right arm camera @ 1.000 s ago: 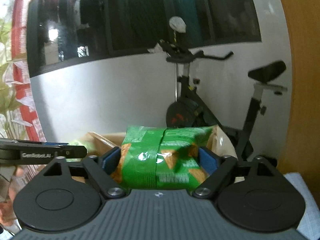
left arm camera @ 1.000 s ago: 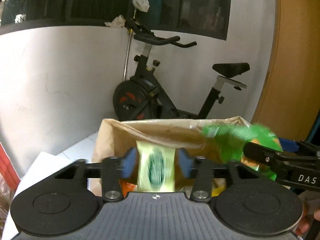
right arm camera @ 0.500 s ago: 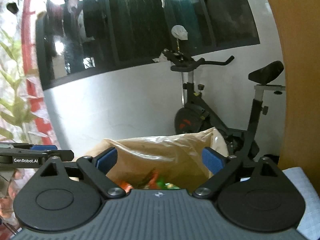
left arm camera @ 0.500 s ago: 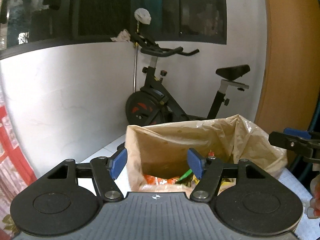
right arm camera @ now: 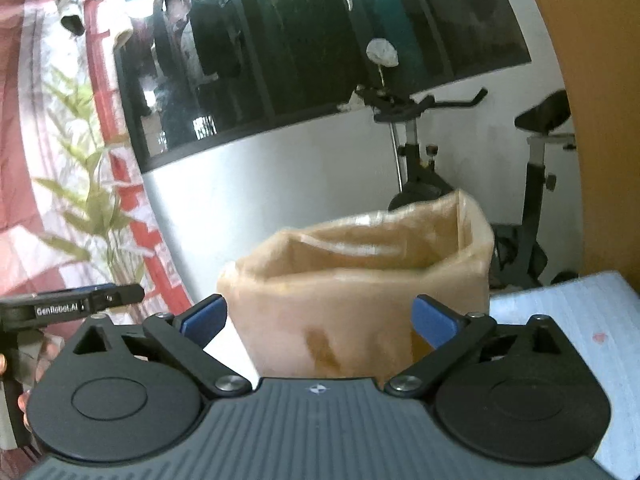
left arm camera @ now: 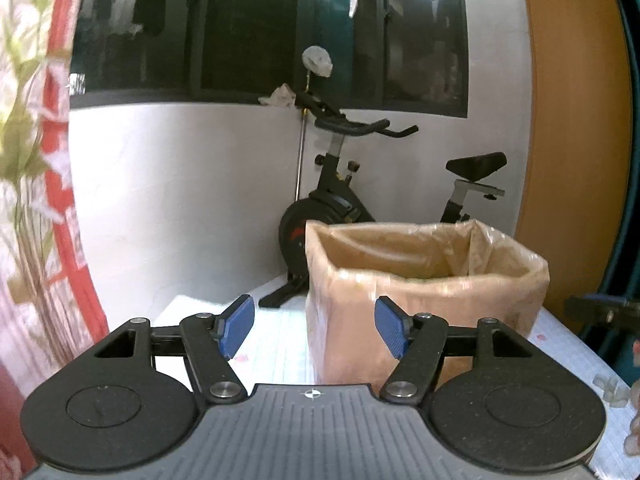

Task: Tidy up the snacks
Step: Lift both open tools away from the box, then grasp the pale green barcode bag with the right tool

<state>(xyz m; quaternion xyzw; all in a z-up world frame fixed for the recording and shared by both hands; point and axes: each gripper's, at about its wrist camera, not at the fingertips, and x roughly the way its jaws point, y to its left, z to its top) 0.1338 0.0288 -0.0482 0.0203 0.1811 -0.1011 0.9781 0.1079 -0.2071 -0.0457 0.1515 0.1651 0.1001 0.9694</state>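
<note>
While both claws hang back from it, the tall tan box lined with a thin see-through plastic bag [left arm camera: 424,280] stands on the white worktop [left arm camera: 280,344], in front of the black exercise bike [left arm camera: 344,184] by the white wall. This box looks like the place where the snacks go. No snack can be seen from here, because the rim hides the inside.

The left claw [left arm camera: 314,330] is open and holds nothing. Only the near left corner of the box shows between its blue pads [left arm camera: 236,324], and they do not touch it. The right claw [right arm camera: 318,320] is opening wider, and it is empty too. The box front shows between its pads, but they stay apart from it. In the right view the left claw's arm pokes in at the left edge, and a bit of a hand [right arm camera: 8,360] shows there.

The plastic liner looks soft, thin and slippery. I think it would crinkle, slide and maybe tear if a claw pinched it. The box walls look stiffer, but they seem light, so a hard bump could push the box along the worktop or tip it. To move it, a good place to hold would be a side wall near the rim, with liner and wall pinched together. Snack bags are likely light and puffy, so a soft squeeze in the middle should do.
</note>
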